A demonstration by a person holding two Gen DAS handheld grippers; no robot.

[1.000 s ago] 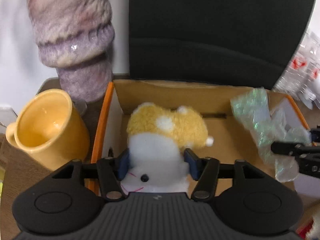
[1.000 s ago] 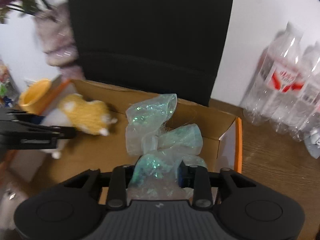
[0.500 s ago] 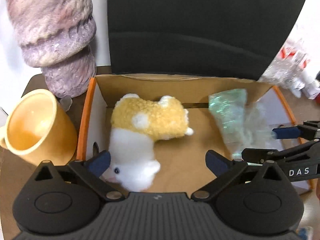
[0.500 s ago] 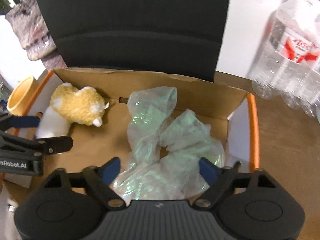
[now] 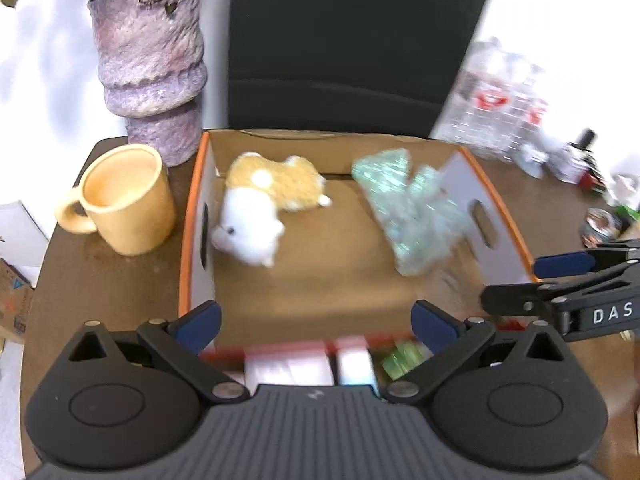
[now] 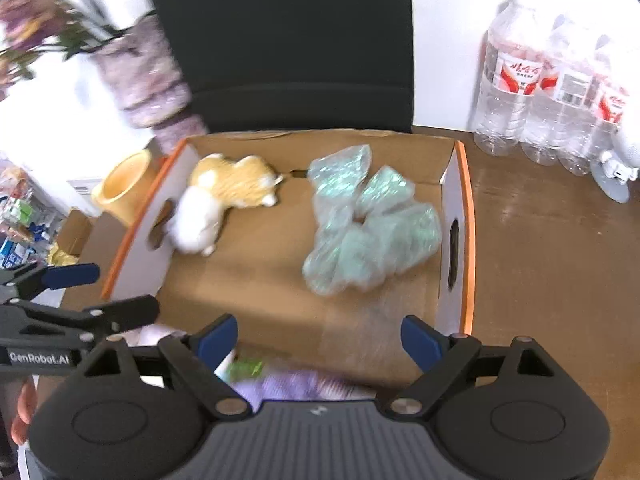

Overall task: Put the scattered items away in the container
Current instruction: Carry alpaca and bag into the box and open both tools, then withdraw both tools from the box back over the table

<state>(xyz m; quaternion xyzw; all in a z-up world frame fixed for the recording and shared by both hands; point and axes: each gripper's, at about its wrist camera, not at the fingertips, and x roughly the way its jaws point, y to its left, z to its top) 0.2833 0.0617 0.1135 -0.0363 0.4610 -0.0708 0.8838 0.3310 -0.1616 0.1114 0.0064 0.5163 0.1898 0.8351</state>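
An open cardboard box with orange rims [image 5: 192, 216] [image 6: 464, 208] stands on the brown table. Inside lie a yellow-and-white plush toy [image 5: 260, 204] [image 6: 216, 200] at the left and a crumpled iridescent plastic bag [image 5: 408, 208] [image 6: 368, 224] at the right. My left gripper [image 5: 316, 322] is open and empty above the box's near edge. My right gripper [image 6: 320, 338] is open and empty, also over the near edge. Each gripper shows in the other's view, the right one [image 5: 568, 280] and the left one [image 6: 64, 292].
A yellow mug [image 5: 120, 196] and a purple vase [image 5: 152, 68] stand left of the box. Water bottles [image 6: 540, 92] stand at the right back. A dark chair back [image 5: 352, 48] rises behind. Blurred small packs [image 5: 320, 364] lie near the box's front edge.
Both grippers opened, releasing the plush toy and the plastic bag into the box, then pulled back and up toward the near edge.
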